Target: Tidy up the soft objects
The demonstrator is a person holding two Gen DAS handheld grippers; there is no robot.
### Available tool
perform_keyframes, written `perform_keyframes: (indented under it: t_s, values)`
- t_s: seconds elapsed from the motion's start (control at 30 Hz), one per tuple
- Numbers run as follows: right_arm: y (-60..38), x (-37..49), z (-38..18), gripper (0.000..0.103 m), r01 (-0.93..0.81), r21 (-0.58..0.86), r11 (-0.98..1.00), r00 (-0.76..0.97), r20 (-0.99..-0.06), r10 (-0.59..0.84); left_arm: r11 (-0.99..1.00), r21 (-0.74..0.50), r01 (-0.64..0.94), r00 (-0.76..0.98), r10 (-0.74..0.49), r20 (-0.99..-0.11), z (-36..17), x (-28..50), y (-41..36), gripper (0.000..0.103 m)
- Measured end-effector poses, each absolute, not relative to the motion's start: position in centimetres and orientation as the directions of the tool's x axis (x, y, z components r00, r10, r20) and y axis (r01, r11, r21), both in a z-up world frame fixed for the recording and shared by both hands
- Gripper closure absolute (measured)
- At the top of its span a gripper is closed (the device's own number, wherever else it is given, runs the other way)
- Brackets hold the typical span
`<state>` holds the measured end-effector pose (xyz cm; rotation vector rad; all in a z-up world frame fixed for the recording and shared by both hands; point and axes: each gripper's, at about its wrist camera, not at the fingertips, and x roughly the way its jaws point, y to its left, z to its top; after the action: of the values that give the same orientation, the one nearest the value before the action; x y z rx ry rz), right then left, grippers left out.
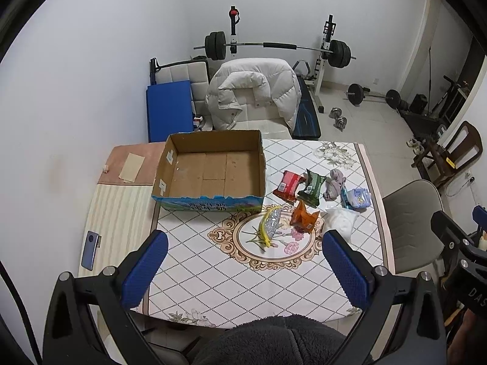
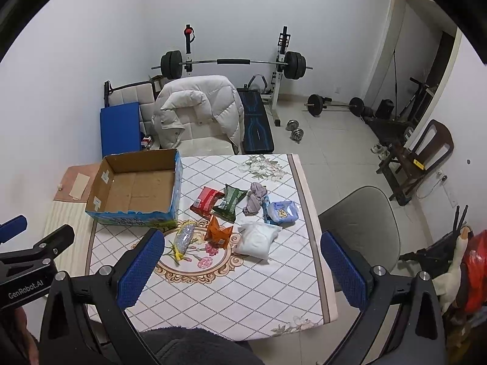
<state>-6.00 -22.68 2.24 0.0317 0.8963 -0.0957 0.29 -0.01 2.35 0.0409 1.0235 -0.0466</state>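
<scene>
The left gripper [image 1: 245, 270] fills the lower part of its own view, its blue-padded fingers [image 1: 145, 269] spread wide with nothing between them. The right gripper [image 2: 243, 269] sits likewise at the bottom of its view, jaws wide apart and empty. Each gripper's black frame also shows at the other view's side edge
</scene>
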Motion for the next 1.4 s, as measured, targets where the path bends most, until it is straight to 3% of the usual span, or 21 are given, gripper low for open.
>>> perform_keyframes:
  t_s: [1.4]
  values:
    - [-21.9,-6.4,4.5,0.000,0.075,0.014,0.997,0.656,-0.754,-0.039,0.999,0.011,0.052,0.561,-0.020,-0.828,4.1,-0.6,-0.1,0.000]
